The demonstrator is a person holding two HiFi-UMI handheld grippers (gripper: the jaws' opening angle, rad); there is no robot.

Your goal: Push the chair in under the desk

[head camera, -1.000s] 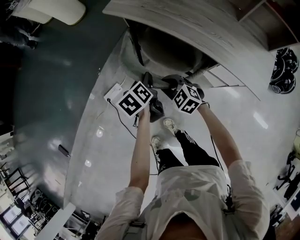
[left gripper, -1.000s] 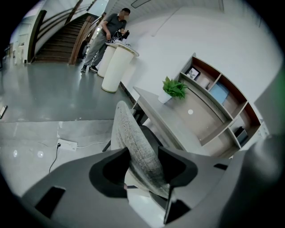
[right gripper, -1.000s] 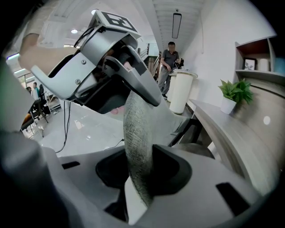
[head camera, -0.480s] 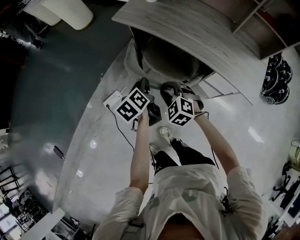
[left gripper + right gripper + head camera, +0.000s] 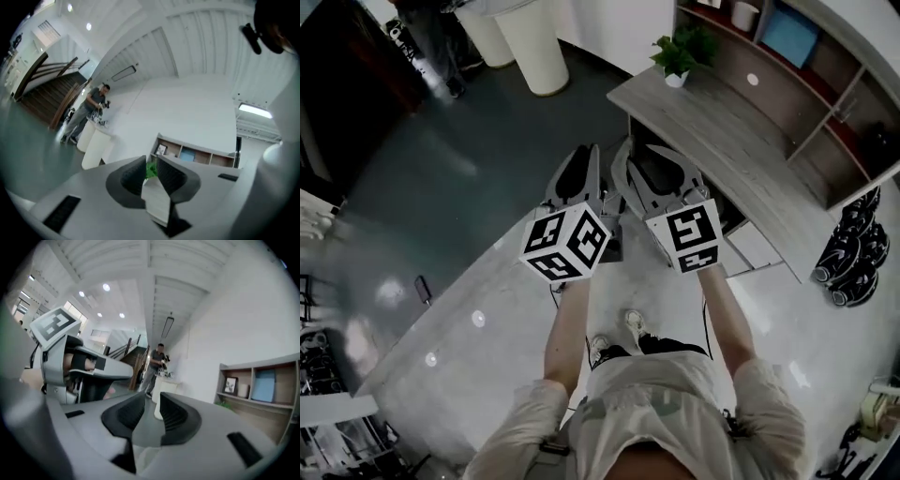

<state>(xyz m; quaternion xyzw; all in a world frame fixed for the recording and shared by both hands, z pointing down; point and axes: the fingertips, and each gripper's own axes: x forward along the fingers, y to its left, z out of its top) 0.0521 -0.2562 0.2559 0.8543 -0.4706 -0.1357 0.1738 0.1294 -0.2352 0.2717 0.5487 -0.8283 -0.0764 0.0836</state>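
Head view starts nearest with a pale shirt (image 5: pixel 656 412) and two shoes (image 5: pixel 630 326) on a glossy pale floor (image 5: pixel 478 319). Both forearms reach forward, each carrying a gripper held level, side by side and apart. On the left gripper (image 5: pixel 586 157) the jaws stand a narrow slot apart, having just been closing, and they hold nothing; left gripper view shows only far-off things through the gap. The right gripper (image 5: pixel 644 155) also has its jaws parted by a small gap after closing a little, and nothing is between them. Just beyond the grippers lies the desk (image 5: pixel 712 141), a grey wood-grain top running from upper left to lower right. The chair (image 5: pixel 724 214) sits in the dark space under the near edge of the desk, almost wholly hidden behind the two grippers. Only a dark sliver shows right of the right gripper, beside a white drawer unit (image 5: pixel 757 249). Which way the chair faces, how its long axis runs and what it looks like cannot be told. On the far left corner of the desk stands a small green plant (image 5: pixel 680 52). Behind the desk are wooden shelves (image 5: pixel 787 80). Farther off, across the dark floor, stand white round plinths (image 5: pixel 530 42), with a person (image 5: pixel 157 364) beside them.
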